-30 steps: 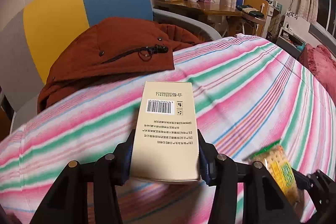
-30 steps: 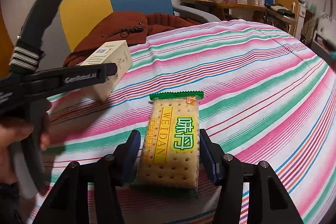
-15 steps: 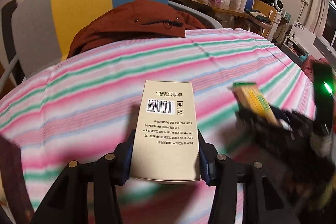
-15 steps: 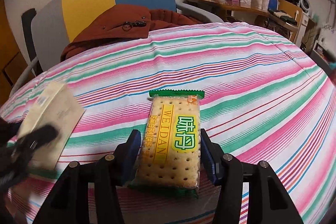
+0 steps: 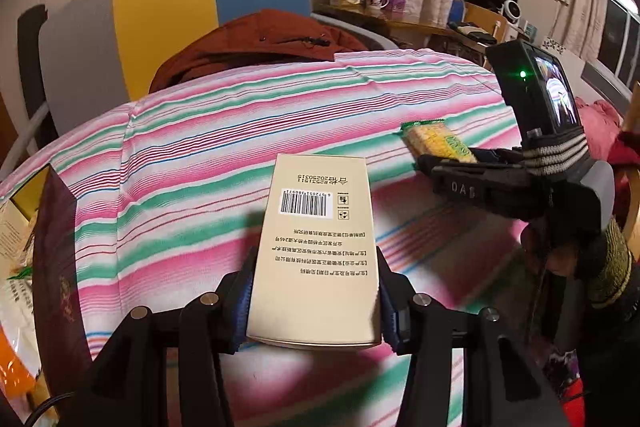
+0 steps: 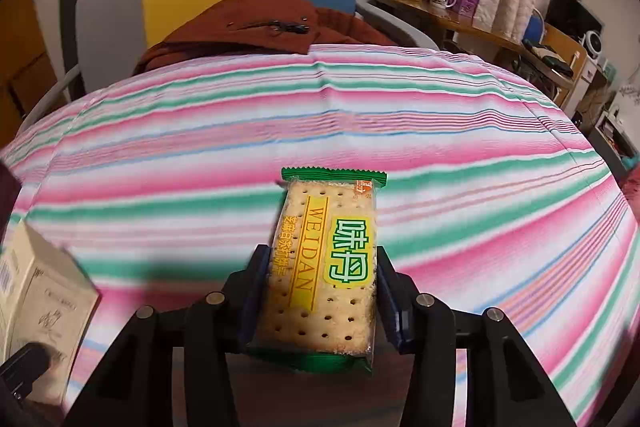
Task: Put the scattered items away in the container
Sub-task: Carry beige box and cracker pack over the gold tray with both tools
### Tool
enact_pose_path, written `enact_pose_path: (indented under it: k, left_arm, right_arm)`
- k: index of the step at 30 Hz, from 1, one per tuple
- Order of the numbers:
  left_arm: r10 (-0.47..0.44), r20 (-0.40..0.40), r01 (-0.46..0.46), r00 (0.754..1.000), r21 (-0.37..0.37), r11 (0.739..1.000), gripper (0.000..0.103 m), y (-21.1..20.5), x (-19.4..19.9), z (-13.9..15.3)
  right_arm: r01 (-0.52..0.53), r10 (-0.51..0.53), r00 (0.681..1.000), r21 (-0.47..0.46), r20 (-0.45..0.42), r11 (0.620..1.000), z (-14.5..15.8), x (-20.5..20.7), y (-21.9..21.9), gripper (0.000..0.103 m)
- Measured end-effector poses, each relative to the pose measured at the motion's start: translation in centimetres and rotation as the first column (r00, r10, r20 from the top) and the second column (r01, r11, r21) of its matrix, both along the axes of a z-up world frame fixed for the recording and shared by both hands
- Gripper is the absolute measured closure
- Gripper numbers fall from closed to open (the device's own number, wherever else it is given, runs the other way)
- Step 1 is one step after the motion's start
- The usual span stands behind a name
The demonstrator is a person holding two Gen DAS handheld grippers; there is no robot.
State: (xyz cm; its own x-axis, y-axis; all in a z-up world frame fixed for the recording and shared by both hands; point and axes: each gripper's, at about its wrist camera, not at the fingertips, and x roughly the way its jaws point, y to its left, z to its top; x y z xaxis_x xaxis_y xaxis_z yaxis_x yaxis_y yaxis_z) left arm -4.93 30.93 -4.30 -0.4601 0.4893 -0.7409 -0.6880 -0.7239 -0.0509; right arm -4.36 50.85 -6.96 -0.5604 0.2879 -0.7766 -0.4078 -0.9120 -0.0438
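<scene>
Striped pink, green and white cloth [image 6: 400, 131] covers the surface and fills the near ground in both views. At the near left edge of the left wrist view, a dark box wall [image 5: 56, 267] w/ packets behind it; can't tell if that's the container. Further back, a brown jacket [image 5: 272, 43] lies at the cloth's far edge, against a chair w/ grey, yellow and blue back [image 5: 192, 11]. Behind that, a wooden desk [image 6: 472, 23] w/ mugs and a carton, curtains, window.

Left gripper [image 5: 314, 291] points down at a slant over the cloth, clamped on a beige box [image 5: 320, 235], barcode side up, held off the surface. Right gripper [image 6: 320, 291] also slants down; its jaws are closing on a cracker packet [image 6: 328, 259], pads pressing both sides, packet lifted clear of the cloth. In the left wrist view the right gripper sits off to the right, a sleeve [image 5: 608, 267] behind it.
</scene>
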Motion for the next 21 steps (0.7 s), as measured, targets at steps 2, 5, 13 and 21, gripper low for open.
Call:
enact_pose_path:
  k: [2, 5, 13, 21]
  left_arm:
    - [-0.012, -0.028, 0.013, 1.0, 0.026, 1.0, 0.052, -0.4, 0.9, 0.6]
    - [-0.042, -0.096, 0.048, 0.995, 0.067, 0.997, 0.052, -1.1, 2.6, 2.3]
    - [-0.039, -0.157, 0.067, 0.987, 0.174, 0.982, 0.052, -5.1, 5.2, 5.9]
    - [0.039, -0.172, 0.001, 0.984, 0.228, 0.974, 0.052, -10.5, 5.3, 7.3]
  right_arm:
    - [-0.01, 0.01, 1.0, 0.001, -0.006, 1.0, 0.0, 1.0, -1.0, 0.053]
    - [-0.009, 0.009, 1.0, -0.011, -0.027, 1.0, 0.0, 2.4, -2.2, 0.053]
    - [-0.04, 0.034, 0.996, -0.067, -0.081, 0.997, 0.2, 4.4, -5.7, 0.054]
    - [-0.184, 0.161, 0.978, -0.184, -0.131, 0.966, 0.9, 2.8, -10.8, 0.054]
